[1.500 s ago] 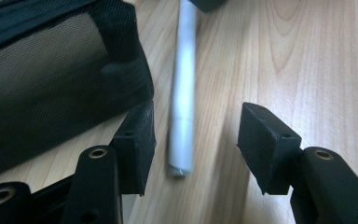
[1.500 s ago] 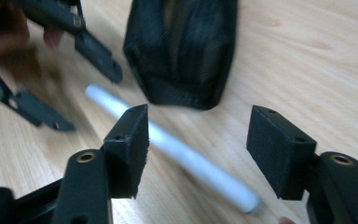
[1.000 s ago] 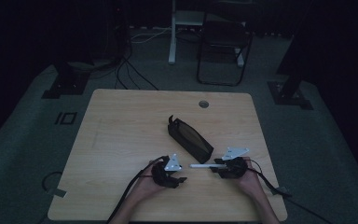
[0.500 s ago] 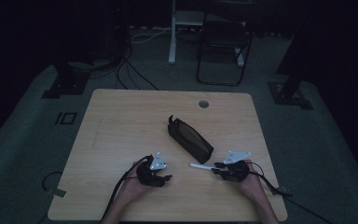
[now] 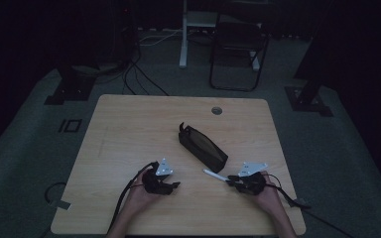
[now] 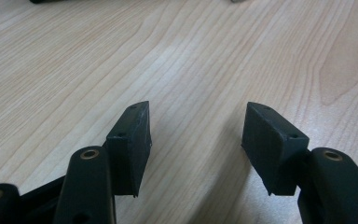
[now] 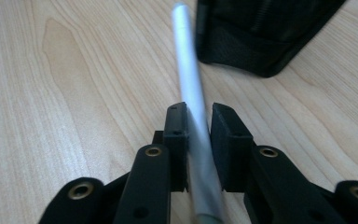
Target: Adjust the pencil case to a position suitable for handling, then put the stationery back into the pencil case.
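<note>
The right hand-held gripper has just been closing, and its two black jaws now clamp a white pen near its rear end. The pen projects forward from the jaws, low over the wooden worktop, with its tip just beside the near end of a black fabric pencil case. The pencil case lies diagonally at the middle of the worktop, and in the right gripper view its dark corner sits directly right of the pen tip. The left hand-held gripper has its jaws spread apart with nothing between them, over bare wood. In the high view it rests at the near left, well apart from the pen.
</note>
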Tool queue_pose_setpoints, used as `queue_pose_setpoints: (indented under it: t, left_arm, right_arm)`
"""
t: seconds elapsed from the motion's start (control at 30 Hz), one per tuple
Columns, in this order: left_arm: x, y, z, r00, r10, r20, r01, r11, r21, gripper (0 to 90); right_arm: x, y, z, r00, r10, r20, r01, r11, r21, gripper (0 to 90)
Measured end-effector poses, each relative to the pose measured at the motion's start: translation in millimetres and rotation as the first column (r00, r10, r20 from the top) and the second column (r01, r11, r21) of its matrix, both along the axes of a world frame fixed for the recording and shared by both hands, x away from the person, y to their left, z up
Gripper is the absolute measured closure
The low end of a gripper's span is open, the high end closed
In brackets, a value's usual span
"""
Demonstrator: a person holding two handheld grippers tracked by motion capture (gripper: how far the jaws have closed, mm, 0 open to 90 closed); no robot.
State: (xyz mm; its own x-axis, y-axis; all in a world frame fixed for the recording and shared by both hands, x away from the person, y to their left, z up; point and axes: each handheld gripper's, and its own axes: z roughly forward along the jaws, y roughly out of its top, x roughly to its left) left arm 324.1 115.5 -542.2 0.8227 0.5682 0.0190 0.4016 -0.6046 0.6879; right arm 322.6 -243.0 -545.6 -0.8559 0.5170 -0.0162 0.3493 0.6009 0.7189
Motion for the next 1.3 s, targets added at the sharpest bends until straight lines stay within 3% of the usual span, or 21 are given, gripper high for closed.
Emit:
queue_pose_setpoints:
  t: [0.33,0.83,1.3]
  left_arm:
    - [3.6,4.9,-1.6,0.9996,0.029,0.006,-0.029,0.9995,-0.015,40.9]
    - [6.0,7.3,-5.6,0.999,0.035,0.03,-0.033,0.9982,-0.049,39.7]
    - [7.4,6.7,-6.0,0.9982,0.051,0.031,-0.049,0.9974,-0.052,39.3]
  right_arm:
    - [-1.6,1.6,0.7,1.0,0.006,0.003,-0.006,1.0,-0.011,78.6]
    - [-4.7,2.4,1.7,0.9998,0.019,-0.007,-0.019,1.0,-0.015,79.1]
    - [-5.7,1.5,5.1,0.9991,0.035,-0.023,-0.035,0.999,0.019,79.1]
